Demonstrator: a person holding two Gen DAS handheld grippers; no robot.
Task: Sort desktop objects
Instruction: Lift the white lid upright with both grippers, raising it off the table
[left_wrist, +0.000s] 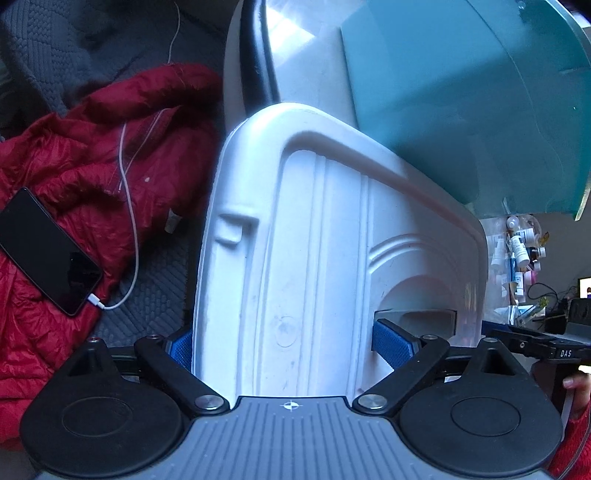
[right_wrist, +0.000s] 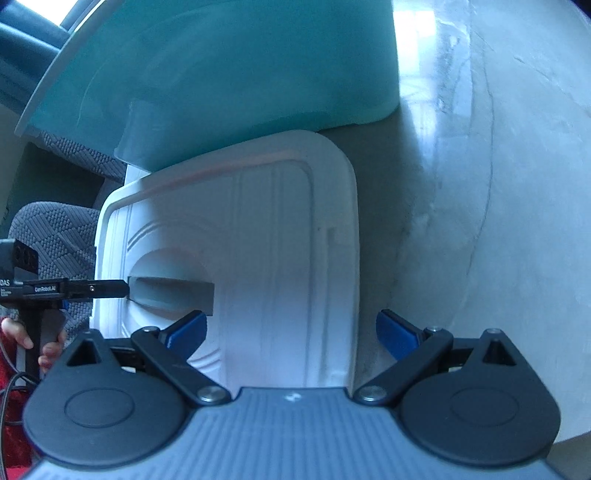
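A white plastic storage-box lid (left_wrist: 303, 236) with a moulded handle recess fills the middle of both views (right_wrist: 266, 240). My left gripper (left_wrist: 288, 347) is spread wide around one half of the lid, a blue pad on the lid's outer edge and the other pad (left_wrist: 391, 341) at the handle recess. My right gripper (right_wrist: 291, 336) is spread wide around the other half, one pad (right_wrist: 188, 332) by the recess and the other (right_wrist: 397, 338) past the lid's edge. The left gripper's finger (right_wrist: 96, 290) reaches into the recess in the right wrist view. A teal tub (left_wrist: 461, 92) stands behind the lid (right_wrist: 229, 74).
A red jacket (left_wrist: 81, 206) lies at the left on a grey textured seat, with a black phone (left_wrist: 44, 251) and its white cable on it. Small bottles and clutter (left_wrist: 521, 254) sit at the right. A grey concrete floor (right_wrist: 498, 184) lies to the right of the lid.
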